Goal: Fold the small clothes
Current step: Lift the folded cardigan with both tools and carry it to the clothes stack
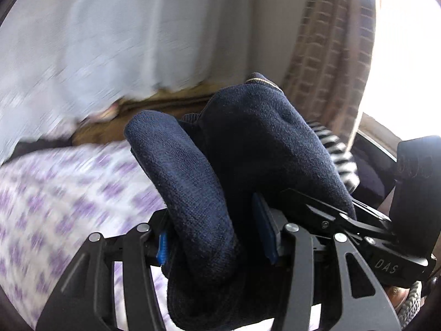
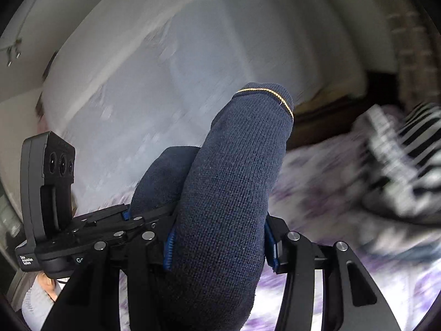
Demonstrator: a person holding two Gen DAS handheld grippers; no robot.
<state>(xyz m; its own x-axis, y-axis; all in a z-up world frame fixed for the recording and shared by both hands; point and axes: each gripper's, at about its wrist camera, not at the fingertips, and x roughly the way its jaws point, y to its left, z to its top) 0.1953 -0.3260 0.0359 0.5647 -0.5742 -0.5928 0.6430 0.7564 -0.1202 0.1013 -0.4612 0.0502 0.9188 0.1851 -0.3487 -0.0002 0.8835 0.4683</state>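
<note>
Here, both grippers are clamped on the same dark navy knitted garment (image 1: 248,149), and both views are streaked with motion blur behind it.

In the left wrist view, the left gripper (image 1: 217,244) has its blue ribbed pads (image 1: 162,248) pressed against a thick fold of the navy knit; the cloth fills the gap between the jaws, bulges up ahead of them in two rounded lobes and hangs down below them. A thin yellow line runs along the cuff at the far tip of the cloth. Just beside the right jaw, touching the same bundle, the black frame of the other gripper reaches in from the right.

In the right wrist view, the right gripper (image 2: 217,244) pinches a rolled, tube-like part of the garment (image 2: 228,193), its blue pads (image 2: 169,248) squeezed against either side. The tube stands up ahead of the jaws and ends in the cuff with the yellow line. The left gripper's black body, with its camera housing, sits just to the left of the jaws, holding a second lobe of the knit.

Beyond and below the jaws lies a white bedspread with a purple pattern (image 1: 55,207). To the right, ahead of the jaws, a black-and-white striped cloth (image 2: 405,160) rests on it, blurred.
</note>
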